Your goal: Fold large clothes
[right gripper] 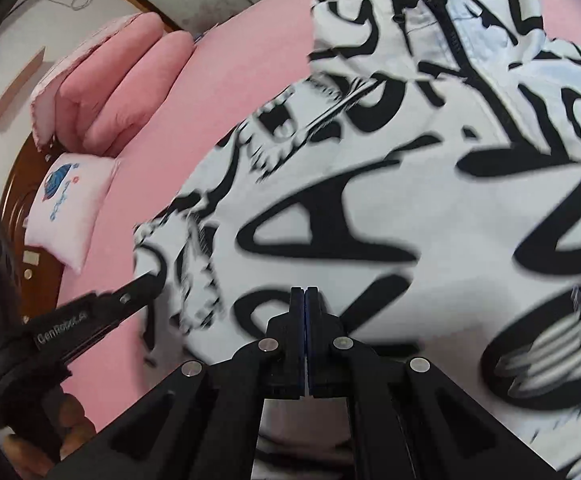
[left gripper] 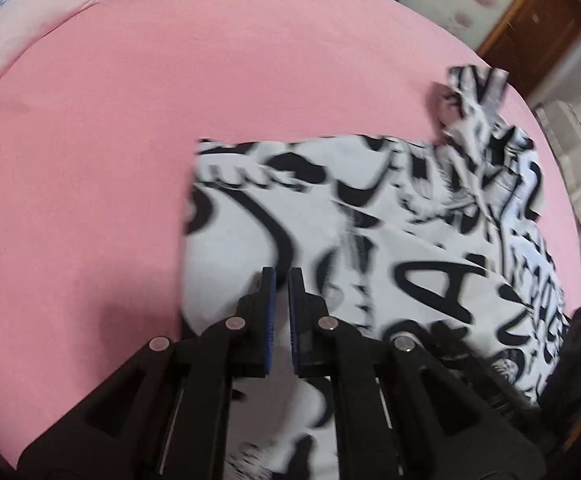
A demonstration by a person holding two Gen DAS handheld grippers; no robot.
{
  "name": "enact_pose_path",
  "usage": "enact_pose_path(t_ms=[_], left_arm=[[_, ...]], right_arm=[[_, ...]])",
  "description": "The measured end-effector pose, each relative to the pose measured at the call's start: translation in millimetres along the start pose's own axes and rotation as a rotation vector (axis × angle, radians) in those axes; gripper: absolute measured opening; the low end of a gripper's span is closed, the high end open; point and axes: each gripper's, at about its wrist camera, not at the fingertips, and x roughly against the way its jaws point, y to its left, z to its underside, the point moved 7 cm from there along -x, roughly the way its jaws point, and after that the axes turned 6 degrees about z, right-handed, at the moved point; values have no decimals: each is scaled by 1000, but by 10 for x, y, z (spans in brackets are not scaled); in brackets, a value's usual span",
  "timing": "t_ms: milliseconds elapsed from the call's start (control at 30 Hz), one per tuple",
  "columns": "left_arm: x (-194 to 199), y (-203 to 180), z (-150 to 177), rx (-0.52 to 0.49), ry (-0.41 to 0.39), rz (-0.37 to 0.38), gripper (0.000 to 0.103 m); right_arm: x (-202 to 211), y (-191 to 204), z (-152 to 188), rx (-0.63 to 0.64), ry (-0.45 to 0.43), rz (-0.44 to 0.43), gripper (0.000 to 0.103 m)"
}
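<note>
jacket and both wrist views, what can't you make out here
- Whether either tongs hold cloth: in the left wrist view the left tongs stand nearly shut over the jacket, in the right wrist view the right tongs are shut; their own fingers hide the contact.
- Jacket's near hem: cut off by the bottom edge and the tongs' frames, both views.
- Its print: smeared by motion blur.
- Pillow logo: too small.
</note>
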Motion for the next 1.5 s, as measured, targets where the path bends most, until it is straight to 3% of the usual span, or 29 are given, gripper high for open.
enact_pose_path(t_ms=[133, 267, 500, 600, 633, 700, 733, 833, 967, 1100, 1200, 1367, 1433, 1500], left_arm=[[-101, 242, -108, 42, -46, 19, 4], [-204, 314, -244, -5, -99, -35, 5], [-403, 363, -477, 16, -101, -41, 4], [-470, 373, -495, 10, -85, -42, 4], [-464, 393, -477, -2, -80, -50, 4], [-449, 369, -473, -16, -71, -68, 4], [-413, 315, -483, -34, -55, -80, 5], [-268, 80, -488, -84, -32, -32, 4], [123, -180, -255, -98, -25, 7, 4], [482, -373, 287, -132, 64, -2, 5], [701, -439, 653, -128, 137, 35, 5], [1155, -660, 1140, -172, 156, 80, 5], [1293, -775, 1261, -209, 160, 79, 5], [1384, -916, 1407, -235, 175, 77, 5]], right_arm=[[31, -345, -258, -33, -27, 44, 0], [242, -808, -409, -81, -77, 133, 1], [740, -1696, -451, -175, -121, 319, 1], [829, -1864, -434, -197, -114, 295, 1], [862, -1901, -438, -184, -117, 323, 1], [977, -2004, -422, -146, -123, 464, 0], [1022, -2009, -427, -154, -122, 466, 0], [1228, -1855, -407, -233, -140, 335, 0], [1495, -1602, -260, -229, -156, 315, 0], [1791, -1455, 137, -257, -138, 266, 1], [1915, -1363, 489, -309, -109, 246, 1], [2052, -1300, 1023, -394, -34, 178, 2], [2111, -1315, 1244, -394, 18, 152, 10], [2200, -1378, 1429, -396, 48, 146, 33]])
